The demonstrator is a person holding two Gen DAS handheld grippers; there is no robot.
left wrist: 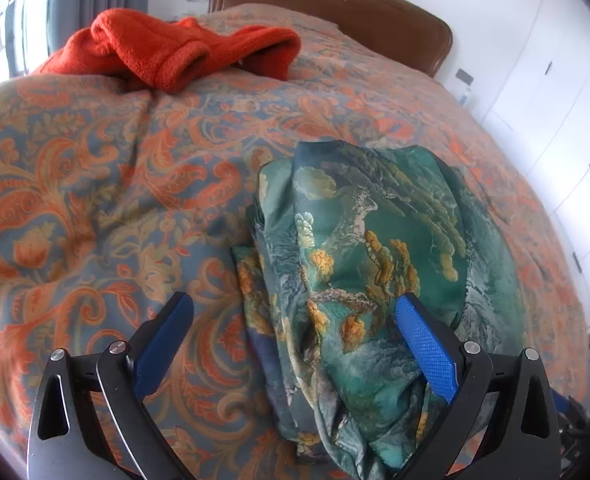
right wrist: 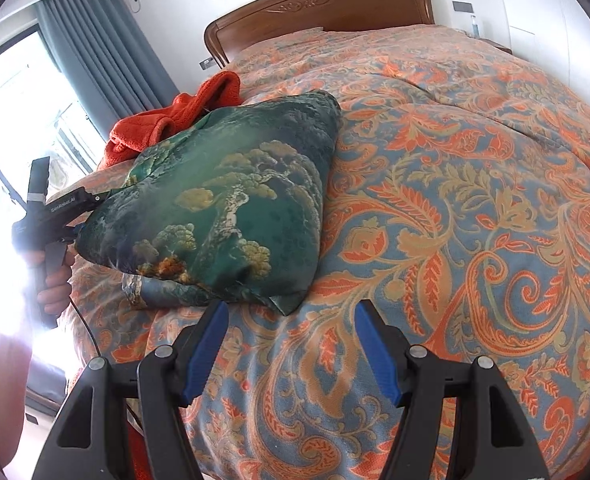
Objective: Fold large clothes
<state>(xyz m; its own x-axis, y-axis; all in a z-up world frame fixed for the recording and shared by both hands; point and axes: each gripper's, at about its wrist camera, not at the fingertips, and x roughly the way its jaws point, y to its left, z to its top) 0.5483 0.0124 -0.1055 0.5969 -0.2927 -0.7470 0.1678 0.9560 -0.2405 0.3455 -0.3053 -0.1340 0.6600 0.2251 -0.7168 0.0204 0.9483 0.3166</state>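
Left tool [left wrist: 295, 328] spread over the folded green garment [left wrist: 375, 264] on the bed [left wrist: 95, 184]; right tool [right wrist: 291, 344] spread, beside it

The left gripper [left wrist: 295, 316] has its jaws spread wide. The right gripper [right wrist: 291, 320] is spread wide too, pointing forward and slightly down, nothing between them.

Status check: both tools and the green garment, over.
Left tool open at the folded green garment. Right tool open, off it. Orange fleece lies behind, apart.

Folded green printed garment [left wrist: 375, 248] on bedspread [left wrist: 95, 184]
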